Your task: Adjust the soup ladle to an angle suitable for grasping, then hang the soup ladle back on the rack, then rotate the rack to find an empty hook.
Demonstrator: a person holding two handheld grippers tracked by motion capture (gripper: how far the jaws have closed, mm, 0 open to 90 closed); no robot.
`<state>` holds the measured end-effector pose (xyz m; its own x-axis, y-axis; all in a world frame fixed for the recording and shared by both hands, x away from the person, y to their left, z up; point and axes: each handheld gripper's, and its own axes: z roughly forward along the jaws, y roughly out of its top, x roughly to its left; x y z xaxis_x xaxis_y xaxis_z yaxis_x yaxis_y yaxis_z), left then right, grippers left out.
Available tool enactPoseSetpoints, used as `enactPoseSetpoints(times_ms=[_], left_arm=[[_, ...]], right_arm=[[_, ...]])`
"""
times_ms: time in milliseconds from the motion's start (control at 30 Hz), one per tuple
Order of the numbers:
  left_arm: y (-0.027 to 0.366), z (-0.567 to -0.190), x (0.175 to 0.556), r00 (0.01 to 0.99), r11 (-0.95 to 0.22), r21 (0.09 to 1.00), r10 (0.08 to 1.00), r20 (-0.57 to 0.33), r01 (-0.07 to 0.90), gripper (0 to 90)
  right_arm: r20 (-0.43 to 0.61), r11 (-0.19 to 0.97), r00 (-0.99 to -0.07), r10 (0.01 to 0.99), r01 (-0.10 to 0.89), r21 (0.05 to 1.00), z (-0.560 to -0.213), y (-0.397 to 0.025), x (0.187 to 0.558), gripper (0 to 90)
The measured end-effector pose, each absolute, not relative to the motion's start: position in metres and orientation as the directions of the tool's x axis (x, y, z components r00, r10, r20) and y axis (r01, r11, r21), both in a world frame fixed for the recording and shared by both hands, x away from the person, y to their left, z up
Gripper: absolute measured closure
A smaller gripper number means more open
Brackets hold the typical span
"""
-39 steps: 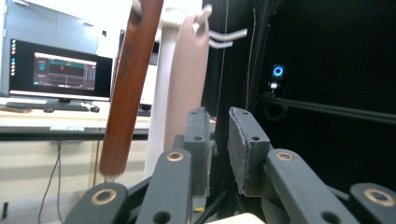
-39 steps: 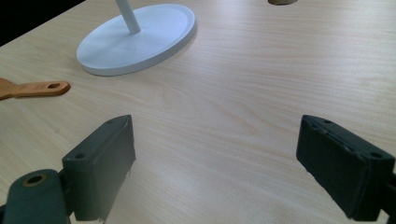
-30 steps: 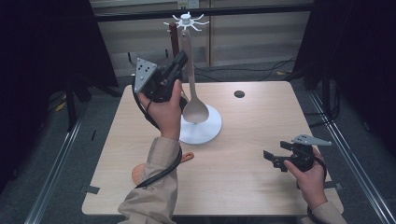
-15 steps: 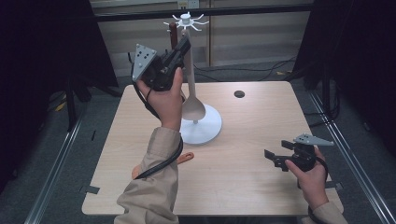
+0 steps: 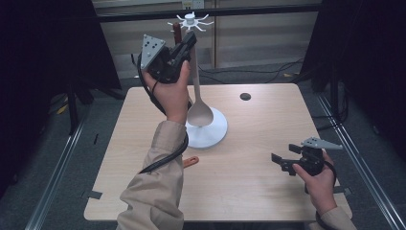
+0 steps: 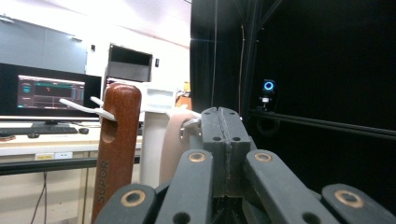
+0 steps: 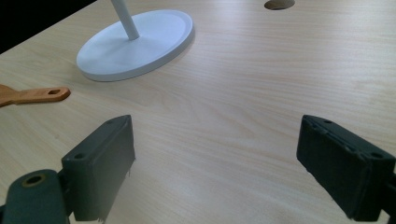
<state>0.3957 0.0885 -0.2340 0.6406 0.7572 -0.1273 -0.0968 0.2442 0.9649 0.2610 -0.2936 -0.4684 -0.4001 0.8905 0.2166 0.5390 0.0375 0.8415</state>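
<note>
The work in hand looks like hanging a spoon (image 5: 200, 114) on the white rack (image 5: 190, 21) near the top centre of the high view. The left gripper (image 5: 187, 42) sits high in the upper middle of that frame, its jaws pressed tight on the top of the spoon's pale handle; the bowl dangles just above the rack's round base (image 5: 210, 136). In the left gripper view the jaws meet at centre, with the pale handle (image 6: 173, 144) just left of them and a brown handle (image 6: 116, 144) already hung on a white prong (image 6: 86, 108) further left. To do this well, I judge the handle's eye should come level with a free prong, then slide on sideways without knocking the brown one; the eye itself is hidden. The right gripper (image 5: 282, 163) rests low at the lower right, jaws wide, holding nothing. An orange handle (image 7: 28, 95) lies on the table (image 5: 268, 120). Compared with a second ago, the left gripper and spoon have risen closer to the prongs; the right gripper has scarcely moved.
</note>
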Motion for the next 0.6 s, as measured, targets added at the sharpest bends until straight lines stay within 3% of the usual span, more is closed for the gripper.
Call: enactPoseSetpoints(times_ms=[600], left_arm=[[0.098, -0.234, 0.401, 0.614, 0.26, 0.962, 0.774, -0.156, -0.083, 90.0]], right_arm=[[0.219, 0.035, -0.4, 0.89, 0.538, 0.842, -0.469, -0.294, 0.261, 10.4]])
